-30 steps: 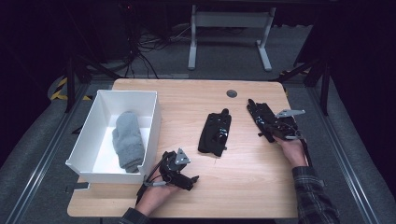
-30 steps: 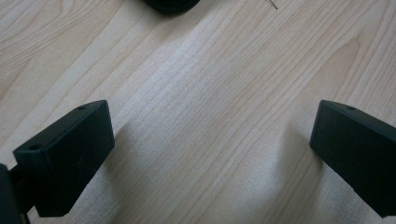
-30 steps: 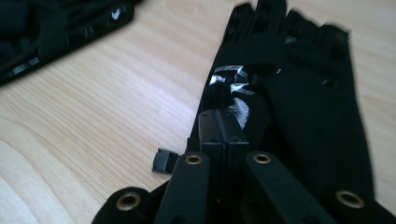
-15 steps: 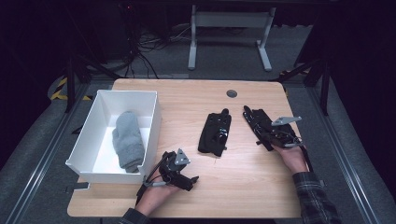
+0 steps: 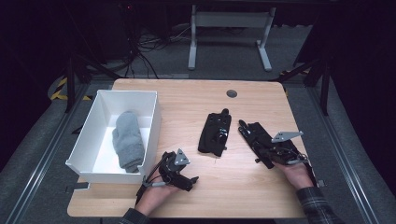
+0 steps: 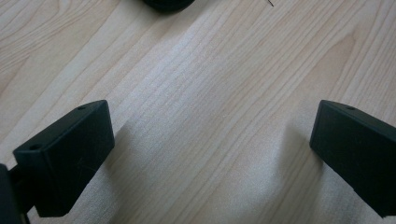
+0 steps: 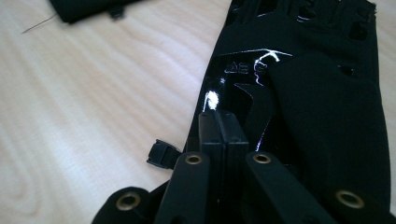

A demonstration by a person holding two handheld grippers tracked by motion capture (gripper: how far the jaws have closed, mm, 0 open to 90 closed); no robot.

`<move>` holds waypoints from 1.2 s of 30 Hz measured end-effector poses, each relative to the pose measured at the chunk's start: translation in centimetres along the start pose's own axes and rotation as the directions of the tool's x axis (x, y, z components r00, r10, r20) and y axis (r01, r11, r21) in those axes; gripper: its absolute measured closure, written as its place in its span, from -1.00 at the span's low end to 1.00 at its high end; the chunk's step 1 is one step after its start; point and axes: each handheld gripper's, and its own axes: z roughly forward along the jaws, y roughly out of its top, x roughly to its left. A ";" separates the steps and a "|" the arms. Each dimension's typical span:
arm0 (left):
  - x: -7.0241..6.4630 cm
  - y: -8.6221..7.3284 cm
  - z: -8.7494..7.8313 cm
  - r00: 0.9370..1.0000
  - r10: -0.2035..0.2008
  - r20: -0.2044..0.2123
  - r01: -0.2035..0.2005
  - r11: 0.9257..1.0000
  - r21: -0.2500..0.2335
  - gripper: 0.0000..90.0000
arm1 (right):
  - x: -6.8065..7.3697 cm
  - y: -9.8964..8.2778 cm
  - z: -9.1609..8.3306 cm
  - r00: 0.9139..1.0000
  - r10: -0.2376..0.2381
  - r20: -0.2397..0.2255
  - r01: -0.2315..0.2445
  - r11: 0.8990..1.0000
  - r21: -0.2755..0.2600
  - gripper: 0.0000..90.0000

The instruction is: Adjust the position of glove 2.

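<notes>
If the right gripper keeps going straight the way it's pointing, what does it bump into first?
The right gripper, its fingers pinched shut, points at a black glove lying right under its tips. It would probably meet that glove first, though I can't tell whether it touches it already.

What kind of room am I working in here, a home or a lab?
Probably a lab or recording studio: a bare wooden table ringed by dark drapes, loose cables on the grey floor behind it, and metal rails running alongside.
</notes>
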 end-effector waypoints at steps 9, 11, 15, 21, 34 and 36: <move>0.0 0.0 0.0 1.000 0.002 0.002 -0.002 1.000 0.000 -1.00 | 2.6 -1.1 -0.8 0.998 -0.029 -0.057 0.029 1.000 0.007 1.00; 0.0 0.0 0.0 1.000 0.002 0.003 -0.002 1.000 0.001 -1.00 | 3.3 -1.4 -1.0 0.997 -0.036 -0.070 0.036 0.999 0.010 1.00; 0.0 0.0 0.0 1.000 0.004 0.003 -0.004 1.000 0.002 -1.00 | 4.8 -1.9 -1.3 0.994 -0.060 -0.088 0.061 0.998 0.013 1.00; 0.0 0.0 0.0 1.000 0.003 0.004 -0.003 1.000 0.001 -1.00 | 6.1 -2.3 -2.2 0.992 -0.086 -0.087 0.086 0.996 -0.006 1.00; 0.0 0.0 0.0 1.000 0.005 0.004 -0.005 1.000 0.002 -1.00 | -0.3 -1.1 -2.0 0.999 -0.036 0.015 0.036 0.999 -0.012 1.00; 0.0 0.0 0.0 1.000 0.003 0.002 -0.003 1.000 -0.001 -1.00 | -0.4 -1.2 -1.6 0.999 -0.036 0.002 0.036 0.999 0.009 1.00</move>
